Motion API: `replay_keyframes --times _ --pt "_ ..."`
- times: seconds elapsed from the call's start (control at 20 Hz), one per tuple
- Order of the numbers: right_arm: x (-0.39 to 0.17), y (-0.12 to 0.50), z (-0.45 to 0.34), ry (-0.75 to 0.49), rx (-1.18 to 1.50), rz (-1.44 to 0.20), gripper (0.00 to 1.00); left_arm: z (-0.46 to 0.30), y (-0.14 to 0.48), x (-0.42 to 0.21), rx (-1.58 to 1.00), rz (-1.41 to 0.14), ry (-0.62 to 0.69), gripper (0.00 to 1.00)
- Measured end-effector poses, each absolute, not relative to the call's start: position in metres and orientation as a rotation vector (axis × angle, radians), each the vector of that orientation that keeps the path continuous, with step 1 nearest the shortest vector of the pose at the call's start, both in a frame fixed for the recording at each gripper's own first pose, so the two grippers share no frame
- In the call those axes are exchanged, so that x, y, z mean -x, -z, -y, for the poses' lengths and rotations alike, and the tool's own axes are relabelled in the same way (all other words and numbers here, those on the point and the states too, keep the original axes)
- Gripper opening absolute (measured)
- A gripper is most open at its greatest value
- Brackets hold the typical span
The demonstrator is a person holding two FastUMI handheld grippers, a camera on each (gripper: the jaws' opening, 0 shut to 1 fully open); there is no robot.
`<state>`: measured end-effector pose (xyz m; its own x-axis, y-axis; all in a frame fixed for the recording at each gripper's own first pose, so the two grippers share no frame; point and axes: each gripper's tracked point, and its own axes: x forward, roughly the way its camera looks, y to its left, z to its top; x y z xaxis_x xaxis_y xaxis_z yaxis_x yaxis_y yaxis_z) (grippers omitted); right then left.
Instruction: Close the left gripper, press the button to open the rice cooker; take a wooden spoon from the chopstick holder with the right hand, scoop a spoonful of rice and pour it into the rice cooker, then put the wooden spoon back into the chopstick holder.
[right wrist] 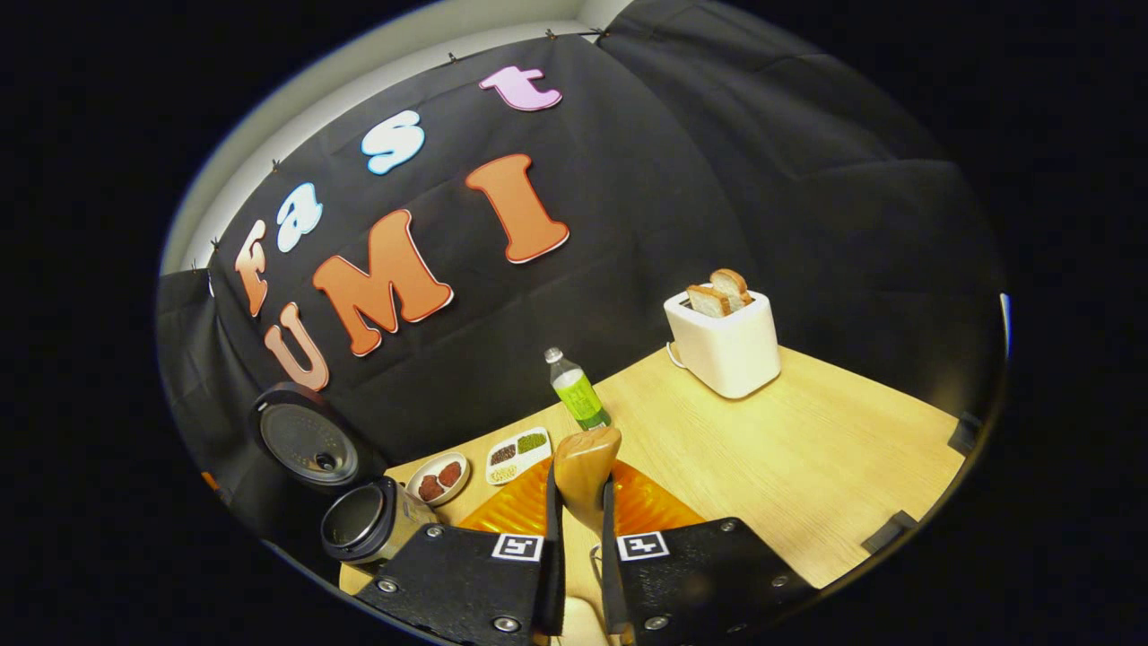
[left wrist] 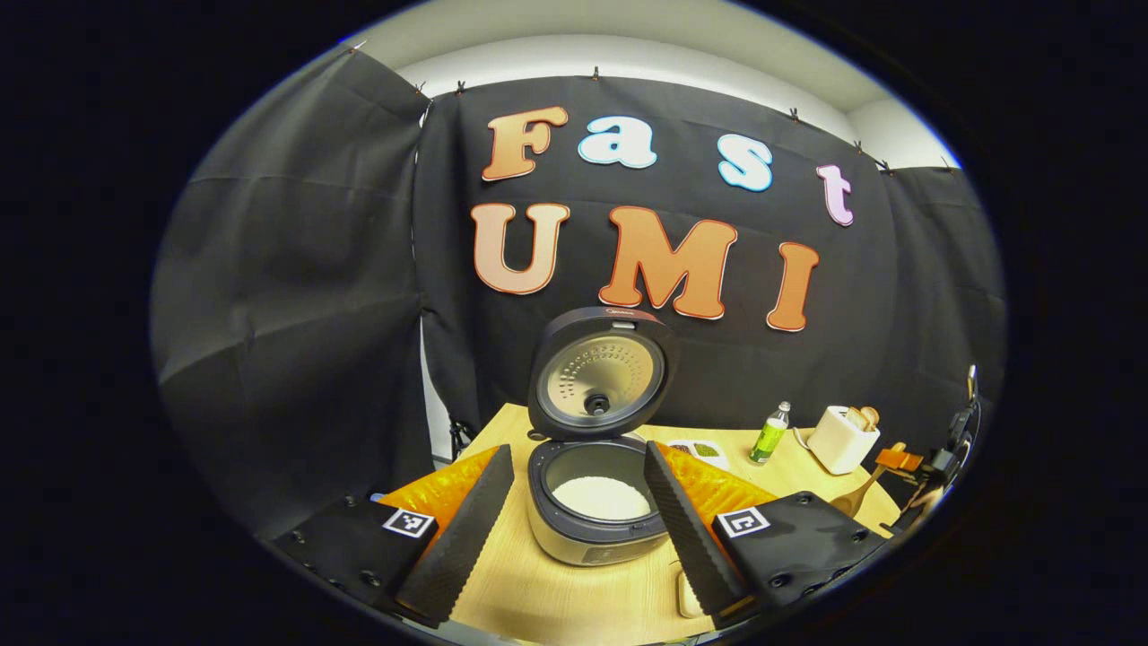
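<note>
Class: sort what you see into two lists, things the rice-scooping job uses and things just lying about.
Job: rice cooker, lid open; wooden spoon clamped in the right gripper; left gripper, open.
Lying about: toaster, green bottle, small dishes.

Raised lid blocks the rice cooker from behind; bottle and toaster stand well apart on open table.

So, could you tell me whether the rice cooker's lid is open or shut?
Open: the lid stands raised behind the rice cooker, its perforated underside showing, with white rice visible in the pot.
</note>
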<state>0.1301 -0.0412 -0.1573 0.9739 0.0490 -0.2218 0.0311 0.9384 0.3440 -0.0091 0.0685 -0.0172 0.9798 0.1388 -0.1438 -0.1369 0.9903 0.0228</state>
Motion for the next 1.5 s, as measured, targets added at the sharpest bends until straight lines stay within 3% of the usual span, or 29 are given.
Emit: replay_keyframes --times 0.25,0.45,0.65,0.75,0.9,1.0,1.1,1.5 --pt "-0.138 0.203 0.046 -0.008 -0.46 -0.304 0.16 -0.063 0.014 0.017 -0.03 -0.15 -0.181 0.98" --pt "-0.132 0.204 0.054 -0.015 -0.493 -0.308 0.16 -0.055 0.01 0.02 -0.04 -0.142 -0.184 0.97" --pt "-0.127 0.208 0.073 0.024 -0.489 -0.335 0.24 -0.046 0.009 0.02 -0.042 -0.138 -0.179 0.97" --pt "-0.122 0.215 0.086 0.058 -0.451 -0.366 0.35 -0.046 0.009 0.018 -0.046 -0.136 -0.178 0.97" --pt "-0.11 0.216 0.103 0.106 -0.36 -0.41 0.72 -0.042 0.009 0.015 -0.042 -0.133 -0.179 0.97" --pt "-0.103 0.208 0.115 0.143 -0.272 -0.421 0.9 -0.04 0.009 0.011 -0.038 -0.127 -0.177 0.97" --pt "-0.098 0.186 0.117 0.149 -0.198 -0.413 0.95 -0.038 0.007 0.006 -0.03 -0.119 -0.178 0.97" --pt "-0.067 0.082 0.099 0.083 -0.016 -0.296 0.95 -0.029 -0.036 -0.044 -0.059 -0.06 -0.181 0.97"
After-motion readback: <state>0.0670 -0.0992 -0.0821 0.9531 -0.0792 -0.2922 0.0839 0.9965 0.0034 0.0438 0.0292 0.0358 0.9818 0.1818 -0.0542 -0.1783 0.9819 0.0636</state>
